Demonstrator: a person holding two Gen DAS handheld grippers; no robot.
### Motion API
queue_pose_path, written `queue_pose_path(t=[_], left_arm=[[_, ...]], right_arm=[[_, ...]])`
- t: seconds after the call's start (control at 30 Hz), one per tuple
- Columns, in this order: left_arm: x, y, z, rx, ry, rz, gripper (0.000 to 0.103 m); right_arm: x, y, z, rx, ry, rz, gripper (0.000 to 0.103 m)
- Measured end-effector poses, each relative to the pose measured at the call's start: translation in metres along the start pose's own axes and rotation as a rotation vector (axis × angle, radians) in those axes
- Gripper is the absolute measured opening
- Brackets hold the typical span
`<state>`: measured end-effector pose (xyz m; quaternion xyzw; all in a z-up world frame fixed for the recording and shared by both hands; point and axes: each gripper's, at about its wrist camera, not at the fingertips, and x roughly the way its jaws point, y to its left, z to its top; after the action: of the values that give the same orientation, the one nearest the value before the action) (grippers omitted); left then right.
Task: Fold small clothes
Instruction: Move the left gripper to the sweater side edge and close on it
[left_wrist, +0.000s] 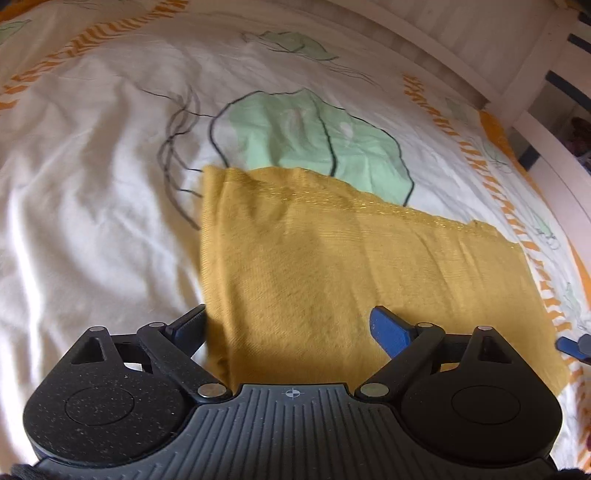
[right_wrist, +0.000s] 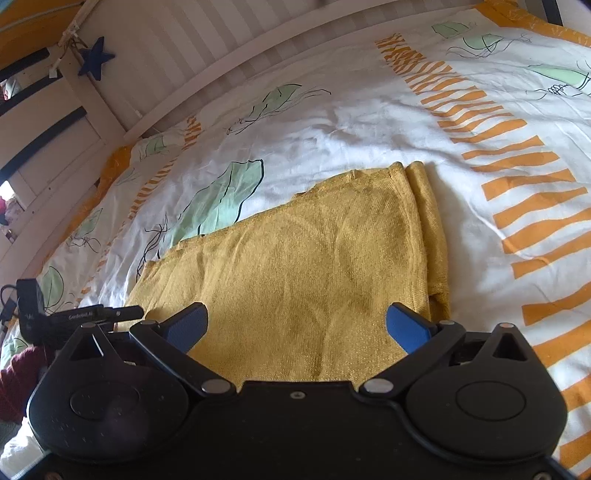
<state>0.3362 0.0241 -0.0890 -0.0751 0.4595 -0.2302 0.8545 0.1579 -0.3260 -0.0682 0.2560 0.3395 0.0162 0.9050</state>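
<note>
A mustard-yellow knit garment (left_wrist: 332, 266) lies flat on the bed, folded into a rough rectangle with a doubled edge on one side. It also shows in the right wrist view (right_wrist: 314, 266), the doubled edge at the right. My left gripper (left_wrist: 291, 325) is open and empty, its blue pads wide apart just above the garment's near left edge. My right gripper (right_wrist: 297, 325) is open and empty over the garment's near edge. The tip of the right gripper shows at the right edge of the left wrist view (left_wrist: 574, 347).
The white duvet (left_wrist: 92, 184) with green leaf prints and orange stripes covers the bed. A white slatted bed frame (right_wrist: 166, 48) runs along the far side. The left gripper's body (right_wrist: 55, 317) and a dark red sleeve (right_wrist: 18, 380) sit at the left.
</note>
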Motion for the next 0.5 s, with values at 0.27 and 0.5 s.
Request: queue_pose_path(t=[0.27,0.5], left_arm=[[0.018,0.002,0.013,-0.05,-0.009,-0.062,0.092],[-0.005,0.009,-0.003,-0.007,0.036,-0.116,0.081]], right_arm=[[0.001,0.0,0.0,-0.008,-0.001,-0.007,0.103],[0.0,0.001,0.0,-0.007,-0.003,-0.005,0.103]])
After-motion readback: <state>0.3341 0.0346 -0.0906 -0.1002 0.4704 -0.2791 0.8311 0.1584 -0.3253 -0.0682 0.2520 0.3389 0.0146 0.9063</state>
